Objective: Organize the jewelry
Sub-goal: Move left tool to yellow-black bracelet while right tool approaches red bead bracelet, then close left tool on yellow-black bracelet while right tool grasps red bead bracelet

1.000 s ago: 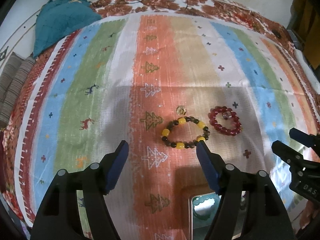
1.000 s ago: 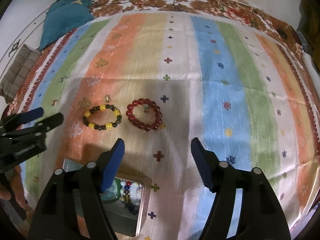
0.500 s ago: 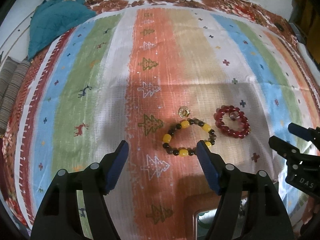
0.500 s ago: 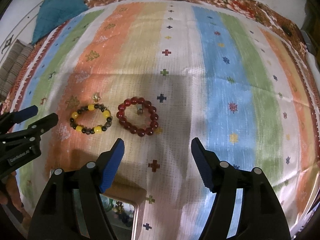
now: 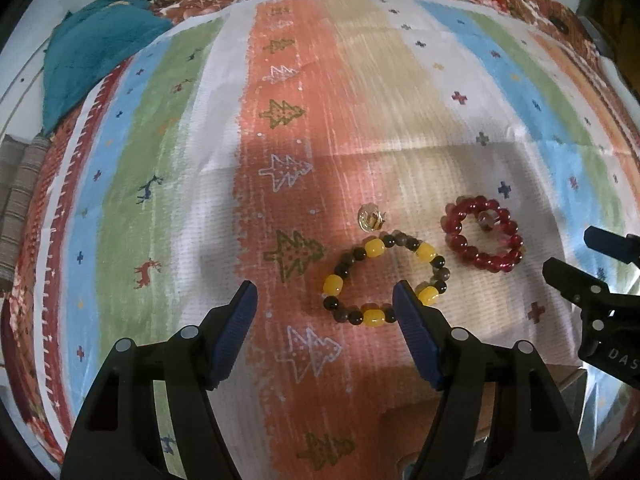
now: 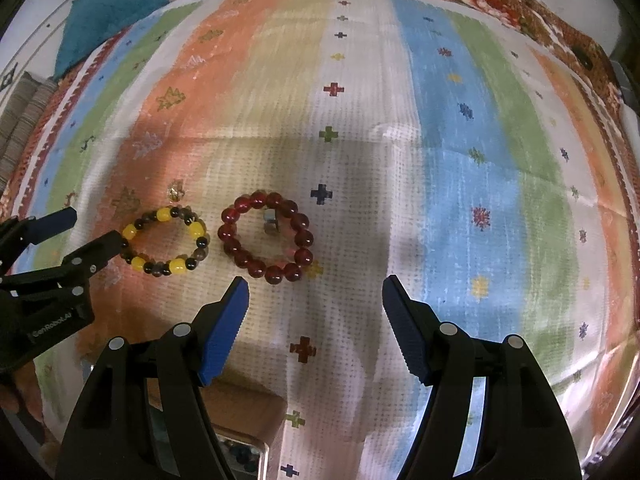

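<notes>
Grippers, left [image 5: 325, 306] and right [image 6: 315, 298], both spread and empty, have dropped closer over the 2 bracelets, yellow-and-dark [image 5: 385, 279] and red [image 6: 266, 240], mid-cloth [image 5: 376, 104], so pickup looks imminent.

Two bead bracelets [image 5: 386, 280] [image 5: 482, 234], one gold earring [image 5: 370, 219], one striped cloth [image 5: 360, 100].

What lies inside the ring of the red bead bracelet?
Inside the red bead bracelet a small silvery piece lies by the far beads; the rest is bare striped cloth. What the piece is cannot be told.
</notes>
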`<move>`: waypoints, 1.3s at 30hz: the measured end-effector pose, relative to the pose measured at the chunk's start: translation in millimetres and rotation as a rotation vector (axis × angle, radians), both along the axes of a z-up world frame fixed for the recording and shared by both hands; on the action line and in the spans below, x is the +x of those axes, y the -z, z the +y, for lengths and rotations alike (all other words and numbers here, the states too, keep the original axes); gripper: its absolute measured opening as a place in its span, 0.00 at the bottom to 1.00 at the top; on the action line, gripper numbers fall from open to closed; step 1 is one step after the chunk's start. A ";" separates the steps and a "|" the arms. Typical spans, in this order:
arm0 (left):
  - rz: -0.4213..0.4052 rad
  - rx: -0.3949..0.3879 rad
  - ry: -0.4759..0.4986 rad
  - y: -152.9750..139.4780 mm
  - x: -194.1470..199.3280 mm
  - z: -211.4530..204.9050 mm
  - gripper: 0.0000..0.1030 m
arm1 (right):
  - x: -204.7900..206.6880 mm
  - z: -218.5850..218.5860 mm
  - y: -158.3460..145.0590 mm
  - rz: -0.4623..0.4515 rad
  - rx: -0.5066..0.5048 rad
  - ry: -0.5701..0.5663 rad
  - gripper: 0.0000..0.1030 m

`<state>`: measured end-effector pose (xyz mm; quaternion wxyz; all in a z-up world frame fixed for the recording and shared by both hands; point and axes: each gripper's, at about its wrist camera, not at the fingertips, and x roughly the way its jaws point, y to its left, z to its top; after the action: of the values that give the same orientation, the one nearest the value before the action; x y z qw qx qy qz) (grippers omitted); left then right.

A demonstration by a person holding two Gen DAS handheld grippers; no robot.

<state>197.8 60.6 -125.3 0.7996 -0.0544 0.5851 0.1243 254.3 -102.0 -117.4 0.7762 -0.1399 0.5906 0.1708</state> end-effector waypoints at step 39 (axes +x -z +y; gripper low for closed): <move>0.103 -0.045 -0.018 42.7 17.5 21.4 0.35 | 43.7 21.4 55.3 0.045 -0.101 -0.028 0.60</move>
<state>215.3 82.0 -168.0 0.7657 -0.0710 0.6277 0.1210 298.0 -80.6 -172.7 0.7520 -0.1833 0.6140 0.1545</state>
